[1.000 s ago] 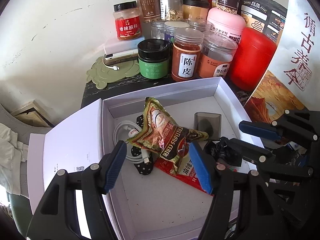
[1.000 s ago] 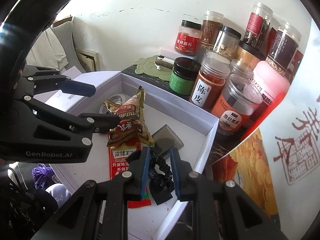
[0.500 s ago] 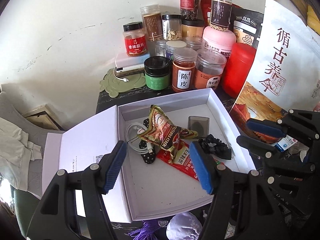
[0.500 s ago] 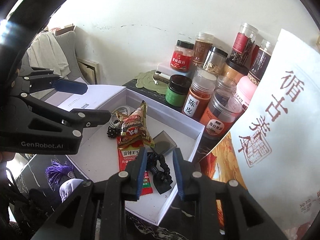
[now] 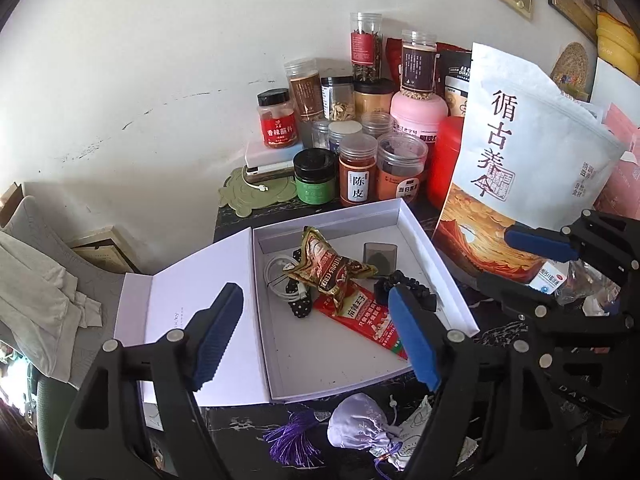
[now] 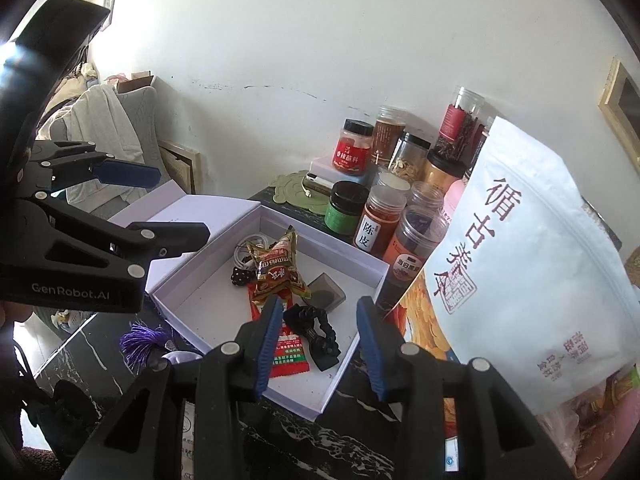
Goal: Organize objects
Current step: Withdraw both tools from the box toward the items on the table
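Note:
An open white box (image 5: 332, 376) (image 6: 192, 312) sits on the dark marble table. In it lie a gold snack packet (image 5: 328, 270) (image 6: 276, 268), a red sachet (image 5: 360, 316) (image 6: 286, 354), a black hair clip (image 5: 412, 288) (image 6: 316, 334), a white cable (image 5: 274, 272), a polka-dot item (image 5: 300, 306) and a grey case (image 5: 379, 256) (image 6: 326, 290). My left gripper (image 5: 316, 336) is open and empty above the box's front. My right gripper (image 6: 318, 344) is open and empty above the hair clip, and it also shows in the left wrist view (image 5: 520, 260).
Several spice jars (image 5: 358, 176) (image 6: 378, 216) crowd the back of the table against the wall. A large white pouch (image 5: 520, 168) (image 6: 528, 264) stands right of the box. The box lid (image 5: 188, 292) lies open at left. A lilac pouch (image 5: 360, 428) with purple tassel (image 5: 292, 440) lies in front.
Both grippers have pulled up and back from the box. My right gripper has opened and left the black hair clip lying in the box.

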A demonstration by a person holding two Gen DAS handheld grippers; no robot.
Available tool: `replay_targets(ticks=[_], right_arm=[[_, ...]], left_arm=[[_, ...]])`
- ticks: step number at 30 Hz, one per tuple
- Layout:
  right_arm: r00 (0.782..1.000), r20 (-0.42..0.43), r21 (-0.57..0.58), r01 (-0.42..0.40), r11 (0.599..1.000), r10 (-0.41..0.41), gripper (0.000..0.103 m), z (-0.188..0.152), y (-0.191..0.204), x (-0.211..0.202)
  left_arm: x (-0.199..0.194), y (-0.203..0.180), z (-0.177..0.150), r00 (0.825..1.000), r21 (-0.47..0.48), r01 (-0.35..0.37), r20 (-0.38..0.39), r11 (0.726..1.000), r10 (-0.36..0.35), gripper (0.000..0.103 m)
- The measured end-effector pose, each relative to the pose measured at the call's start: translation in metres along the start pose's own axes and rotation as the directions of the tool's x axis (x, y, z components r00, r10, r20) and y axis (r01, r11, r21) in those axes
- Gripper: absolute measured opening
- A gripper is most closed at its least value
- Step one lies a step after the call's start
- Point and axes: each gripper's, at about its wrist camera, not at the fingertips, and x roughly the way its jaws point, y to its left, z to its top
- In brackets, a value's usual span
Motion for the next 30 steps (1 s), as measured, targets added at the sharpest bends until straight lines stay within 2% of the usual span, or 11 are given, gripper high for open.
replay_targets(ticks=[3, 11, 14, 27, 30], right_arm=[[1.000, 0.014, 0.001, 0.018, 1.000, -0.018, 0.044, -0.002, 0.001, -0.014], [0.998, 0.042, 0.013, 0.046, 0.999, -0.047, 0.046, -0.014, 0.007, -0.052], [0.998, 0.047, 0.017, 0.046, 0.999, -0.046, 0.049, -0.021, 0.011, -0.060], [0.999, 0.023, 0.035, 0.026, 0.999, -0.027, 0.050, -0.063, 0.037, -0.081], [1.000, 0.012, 0.044, 0.012, 0.999, -0.012, 0.050, -0.073, 0.043, -0.083]], left_arm=[[-0.015, -0.002, -0.002, 1.000, -0.008, -0.002, 0.018, 1.000, 0.002, 0.077], [-0.050, 0.002, -0.020, 1.000, -0.050, -0.001, 0.027, 0.999, 0.002, 0.080], [-0.060, 0.000, -0.030, 1.000, -0.050, -0.012, 0.028, 0.999, 0.014, 0.081], [-0.079, -0.008, -0.078, 1.000, -0.060, 0.001, 0.001, 0.998, -0.001, 0.081], [-0.083, -0.011, -0.090, 1.000, -0.045, 0.029, 0.002, 0.999, -0.029, 0.081]])
